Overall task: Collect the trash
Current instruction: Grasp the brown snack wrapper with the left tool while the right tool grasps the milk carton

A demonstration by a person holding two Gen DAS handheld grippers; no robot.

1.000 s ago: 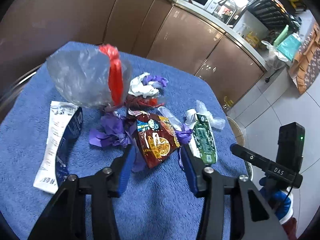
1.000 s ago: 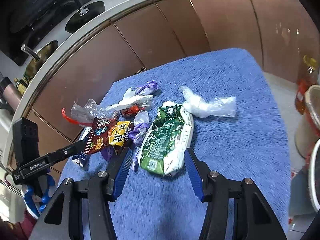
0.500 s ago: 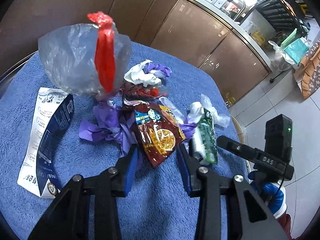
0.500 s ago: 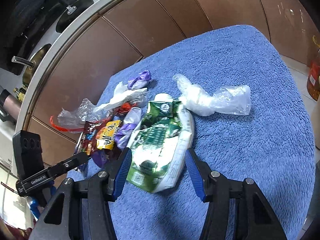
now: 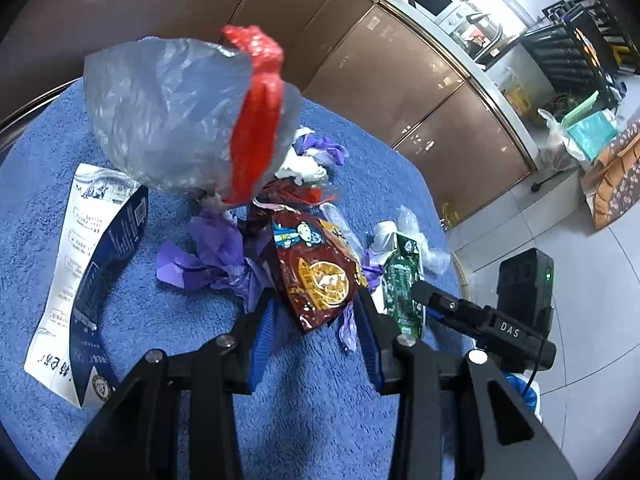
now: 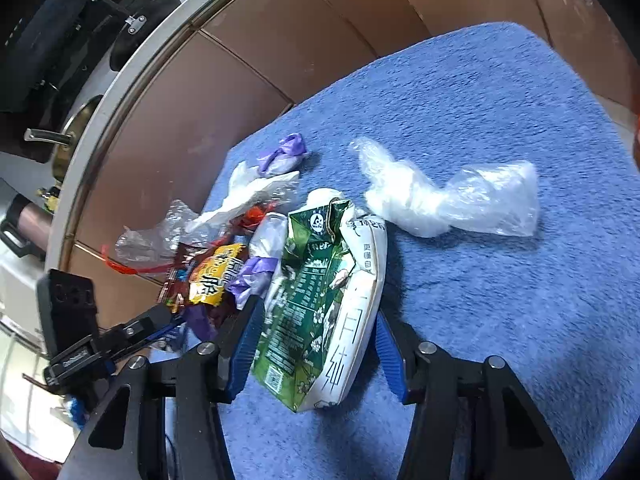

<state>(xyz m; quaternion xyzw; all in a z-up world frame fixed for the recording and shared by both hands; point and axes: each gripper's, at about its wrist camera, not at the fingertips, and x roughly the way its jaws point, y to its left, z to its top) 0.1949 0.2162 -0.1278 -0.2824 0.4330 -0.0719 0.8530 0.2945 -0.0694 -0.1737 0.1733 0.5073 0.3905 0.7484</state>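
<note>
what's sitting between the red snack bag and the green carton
A crumpled purple wrapper lies between the red snack bag and the green carton; the right wrist view shows it best.

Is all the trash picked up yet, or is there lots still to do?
Nothing looks collected yet: all the trash lies on the blue towel. In hand: the left gripper has just been closing its jaws, with the red snack bag between them, not yet pinched; the right gripper straddles the green carton. Left to do: the purple wrappers, clear plastic wad, white-and-blue packet and grey bag.
</note>
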